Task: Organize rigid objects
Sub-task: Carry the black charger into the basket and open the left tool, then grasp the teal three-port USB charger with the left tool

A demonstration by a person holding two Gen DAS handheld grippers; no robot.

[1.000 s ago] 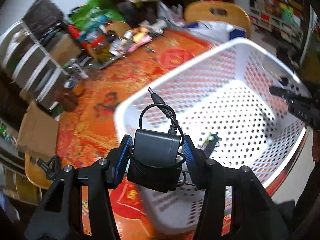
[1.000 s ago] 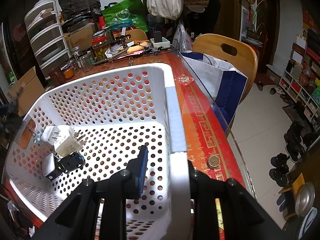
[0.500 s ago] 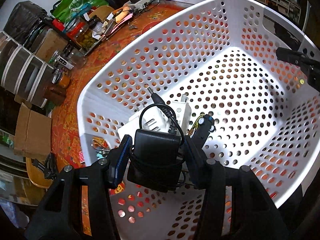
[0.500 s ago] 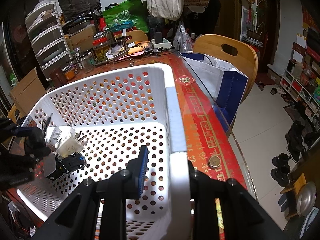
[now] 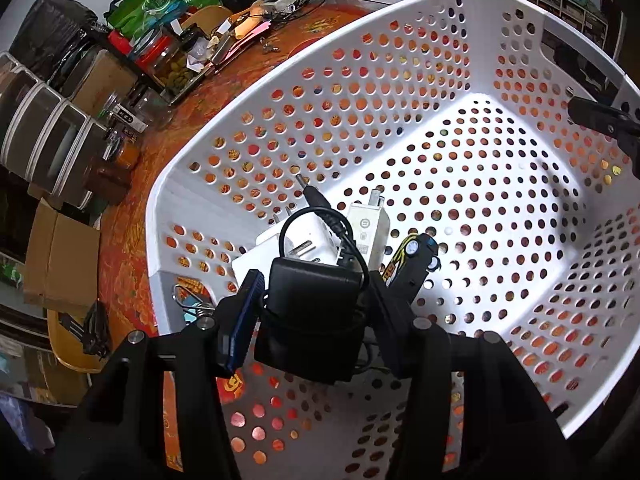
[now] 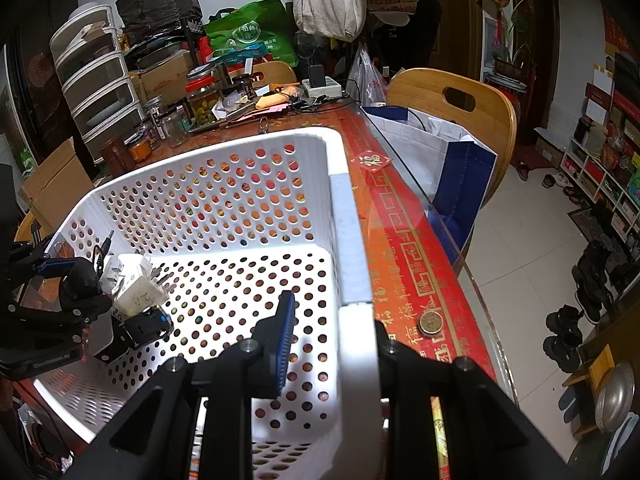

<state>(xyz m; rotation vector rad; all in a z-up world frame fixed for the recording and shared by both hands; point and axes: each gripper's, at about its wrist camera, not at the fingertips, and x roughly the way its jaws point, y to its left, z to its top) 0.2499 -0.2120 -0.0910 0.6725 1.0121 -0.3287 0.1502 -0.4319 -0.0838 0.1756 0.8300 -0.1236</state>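
My left gripper (image 5: pixel 314 312) is clamped on the black charger (image 5: pixel 310 320), low inside the white basket (image 5: pixel 360 80), beside the white plugs (image 5: pixel 360 236). My right gripper (image 6: pixel 332 344) pinches the basket's rim, steadying. Best I lower gently, then release.

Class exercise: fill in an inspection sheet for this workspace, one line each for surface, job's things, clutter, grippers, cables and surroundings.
Surface: red patterned table.
Job's things: white perforated basket holding white plug adapters and a black gadget; black power adapter.
Clutter: jars, drawer unit, coin.
Grippers: left gripper clamps the power adapter over the basket; right gripper grips the basket's wall.
Cables: cord wrapped round the power adapter.
Surroundings: wooden chair, shoes.
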